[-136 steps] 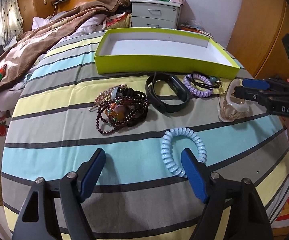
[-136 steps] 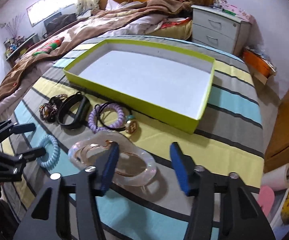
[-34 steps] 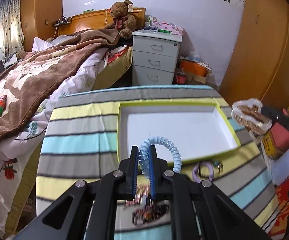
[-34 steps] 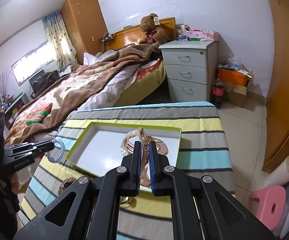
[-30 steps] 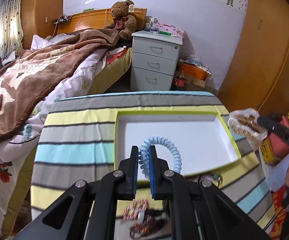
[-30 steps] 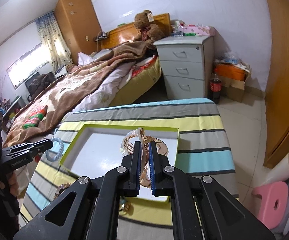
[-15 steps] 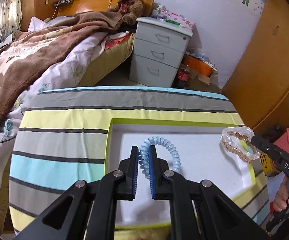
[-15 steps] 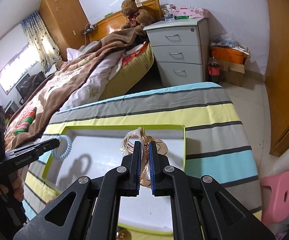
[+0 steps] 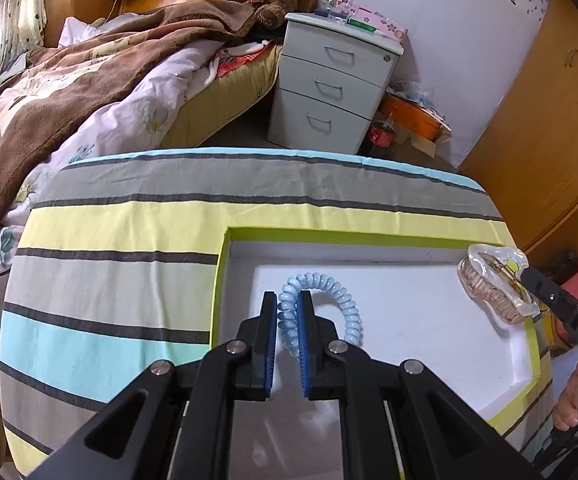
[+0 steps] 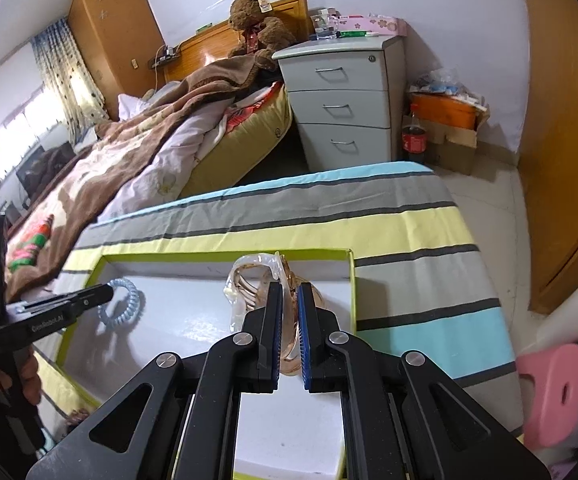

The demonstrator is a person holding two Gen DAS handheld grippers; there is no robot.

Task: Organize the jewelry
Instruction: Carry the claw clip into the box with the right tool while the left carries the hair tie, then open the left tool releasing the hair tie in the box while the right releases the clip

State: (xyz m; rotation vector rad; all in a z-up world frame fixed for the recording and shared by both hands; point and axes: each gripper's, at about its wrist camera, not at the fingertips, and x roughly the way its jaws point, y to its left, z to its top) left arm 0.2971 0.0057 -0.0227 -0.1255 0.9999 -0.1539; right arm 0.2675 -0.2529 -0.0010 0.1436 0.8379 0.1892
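Left hand-held gripper (image 9: pixel 287 334) pinches blue coil bracelet (image 9: pixel 325 304) over green tray (image 9: pixel 369 236), near its left wall.
Right wrist view: right hand-held gripper (image 10: pixel 287 330) clamps clear hair claw (image 10: pixel 255 280) above tray's far right corner; striped counter (image 10: pixel 409 220) beneath.
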